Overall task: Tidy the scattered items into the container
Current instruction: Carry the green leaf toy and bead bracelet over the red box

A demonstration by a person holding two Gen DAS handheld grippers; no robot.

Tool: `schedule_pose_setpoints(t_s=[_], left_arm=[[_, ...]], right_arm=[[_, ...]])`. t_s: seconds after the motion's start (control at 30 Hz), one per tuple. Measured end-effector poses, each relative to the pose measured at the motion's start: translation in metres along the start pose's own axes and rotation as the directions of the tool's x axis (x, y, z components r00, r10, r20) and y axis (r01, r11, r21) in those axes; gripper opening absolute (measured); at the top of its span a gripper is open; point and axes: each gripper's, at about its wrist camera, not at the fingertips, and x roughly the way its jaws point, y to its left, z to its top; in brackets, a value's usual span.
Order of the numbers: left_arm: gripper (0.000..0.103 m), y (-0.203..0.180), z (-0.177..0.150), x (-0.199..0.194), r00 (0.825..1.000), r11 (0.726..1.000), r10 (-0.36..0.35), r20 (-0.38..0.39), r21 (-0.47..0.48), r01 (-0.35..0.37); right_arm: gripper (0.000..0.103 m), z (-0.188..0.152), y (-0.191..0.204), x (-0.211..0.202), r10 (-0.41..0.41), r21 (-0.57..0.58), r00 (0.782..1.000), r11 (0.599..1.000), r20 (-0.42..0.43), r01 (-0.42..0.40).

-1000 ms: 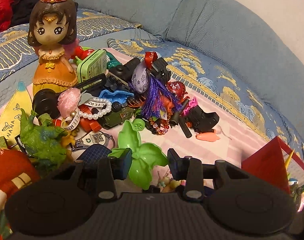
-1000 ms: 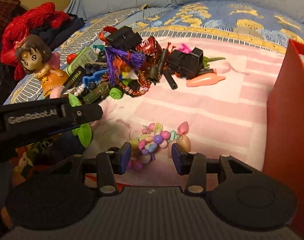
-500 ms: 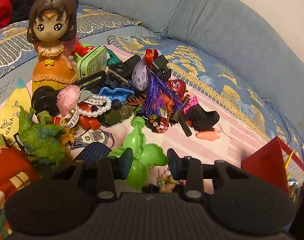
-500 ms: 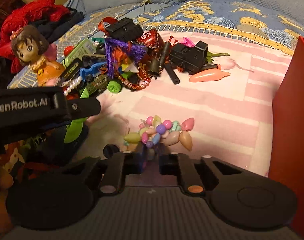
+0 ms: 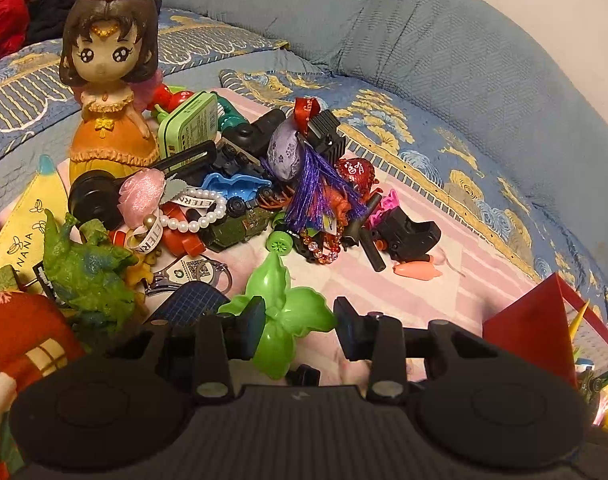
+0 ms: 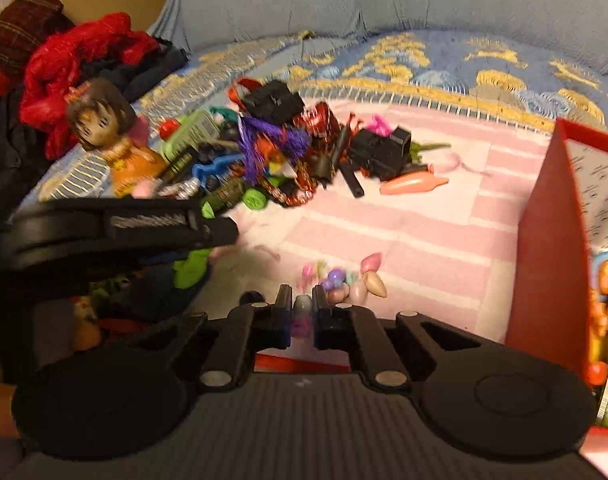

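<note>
On the pink striped cloth [image 6: 383, 240] spread over a blue patterned sofa [image 5: 443, 60], the following items are recorded.

Right gripper [image 6: 302, 316]: jaws are seen drawn nearly together, clamped on one end of a pastel bead bracelet [image 6: 343, 280]; the rest of the beads trail out toward 1 o'clock from the fingertips. The view is blurred, so whether the beads are clear of the cloth cannot be told.

Left gripper [image 5: 300, 324]: jaws are held partly apart, with a green butterfly-shaped toy [image 5: 288, 316] lying between them; the left pad appears to meet a wing, while the right pad is set apart from it. No firm grip can be confirmed. In the right wrist view this gripper [image 6: 228, 236] is seen at 9 o'clock, over the green toy.

Red container [image 6: 551, 248]: stood at 3 o'clock in the right wrist view, open-topped, with coloured items already visible inside. In the left wrist view its corner [image 5: 535, 324] is found at 4 o'clock.

Scattered heap [image 5: 264, 192], at 12 o'clock from both grippers:
- doll in orange dress [image 5: 108, 92], upright, at 10 o'clock
- green tin [image 5: 190, 122], leaned beside the doll
- purple tassel [image 5: 315, 192], draped over the heap's middle
- pearl bracelet [image 5: 200, 216]
- black block [image 5: 407, 232], at the heap's right edge
- orange carrot-shaped piece [image 5: 417, 270], just beside the block
- green dinosaur [image 5: 84, 268], at 9 o'clock
</note>
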Motion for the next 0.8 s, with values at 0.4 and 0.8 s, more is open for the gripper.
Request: schedule_pose_setpoints(t_s=[0.4, 0.8], left_arm=[[0.04, -0.021, -0.013, -0.023, 0.999, 0.998, 0.044, -0.01, 0.05, -0.043], [0.04, -0.093, 0.008, -0.091, 0.988, 0.985, -0.144, 0.05, 0.106, 0.138]], right_arm=[[0.006, -0.008, -0.023, -0.043, 0.044, 0.046, 0.999, 0.998, 0.014, -0.044], [0.006, 0.01, -0.074, -0.156, 0.062, 0.186, 0.965, 0.976, 0.254, -0.112]])
